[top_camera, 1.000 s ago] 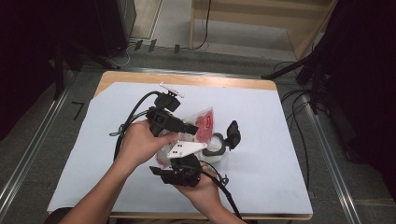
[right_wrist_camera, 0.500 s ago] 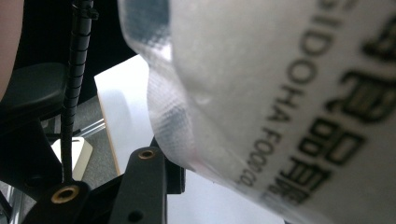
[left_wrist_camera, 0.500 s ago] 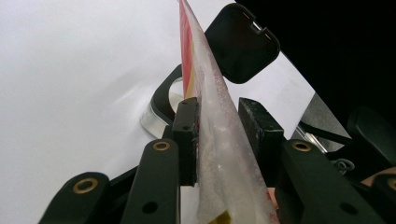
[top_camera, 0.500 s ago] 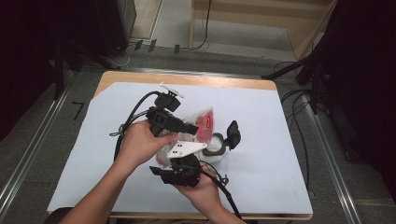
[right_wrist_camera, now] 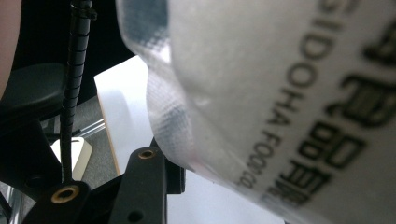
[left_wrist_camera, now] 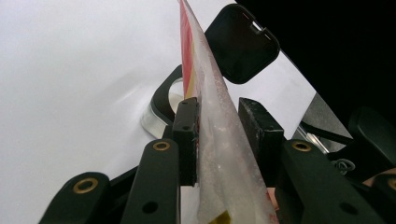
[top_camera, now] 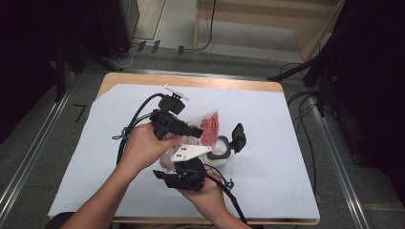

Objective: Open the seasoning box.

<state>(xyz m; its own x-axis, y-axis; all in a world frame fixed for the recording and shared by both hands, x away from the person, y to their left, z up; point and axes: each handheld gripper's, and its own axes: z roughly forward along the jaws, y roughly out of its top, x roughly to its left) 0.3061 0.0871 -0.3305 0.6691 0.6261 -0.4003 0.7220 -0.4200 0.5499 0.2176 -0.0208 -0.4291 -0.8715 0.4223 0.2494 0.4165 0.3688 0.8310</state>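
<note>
Covering almost the whole wooden table is a white sheet, the biggest thing in the scene. Near its middle two bare forearms come in from the near edge, each hand holding a black gripper, and both meet at a clear plastic food pouch with red contents and a red label.

From the left, the left gripper reaches toward the right, its cable looping back over the left part of the sheet. In the left gripper view its two jaws stand narrowly apart with the pouch's thin edge pinched between the pads, the film rising upright between them.

Nearer the person, under a grey three-cornered plate, is the right gripper. Its own view is crowded by the pouch, blurred, with dark printed letters across the film; one jaw shows below it, the other is hidden, so I cannot tell how wide it stands or whether it grips.

Just right of the pouch sits a small clear container with a dark rim, its black flip lid standing open on its far-right side.
</note>
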